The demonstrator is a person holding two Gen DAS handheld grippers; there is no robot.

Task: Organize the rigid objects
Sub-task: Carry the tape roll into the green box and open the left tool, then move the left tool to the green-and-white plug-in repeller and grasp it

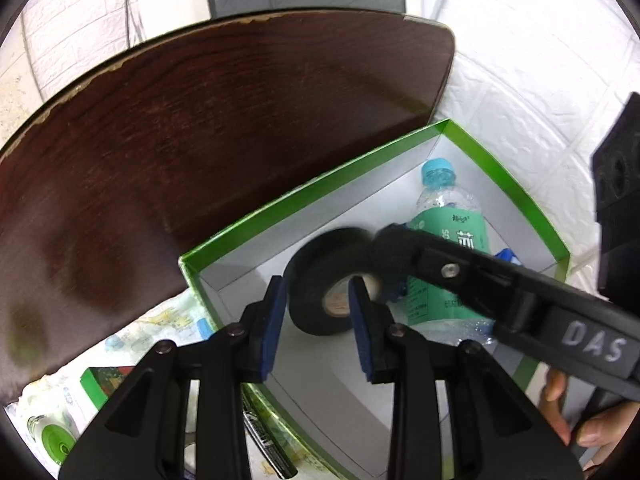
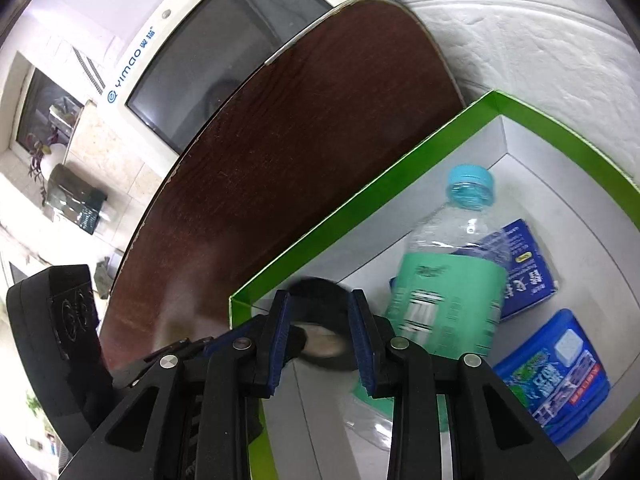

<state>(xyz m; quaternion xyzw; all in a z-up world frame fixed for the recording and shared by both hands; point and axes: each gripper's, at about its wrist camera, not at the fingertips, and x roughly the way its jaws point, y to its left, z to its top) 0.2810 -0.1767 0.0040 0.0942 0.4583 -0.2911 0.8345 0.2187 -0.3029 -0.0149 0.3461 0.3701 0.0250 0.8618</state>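
My right gripper (image 2: 319, 300) is clamped on the roll of black tape (image 1: 320, 264). In the right wrist view both blue pads (image 2: 280, 328) press the roll's sides, with only a narrow gap between them. My left gripper (image 1: 316, 294) is slightly parted. One pad sits just outside the roll's left edge and the other in front of its pale core, and neither seems to squeeze it.

The roll hangs above the near left corner of the green box (image 1: 320, 184), which stands on the dark wooden table (image 1: 200, 120). A water bottle (image 1: 448, 220) lies just behind the roll in the box, and two blue packets (image 2: 560, 376) lie further right.

The left gripper points steeply down into the box. The right reaches in from the right at a shallower tilt, and a hand (image 1: 592, 428) grips its handle.
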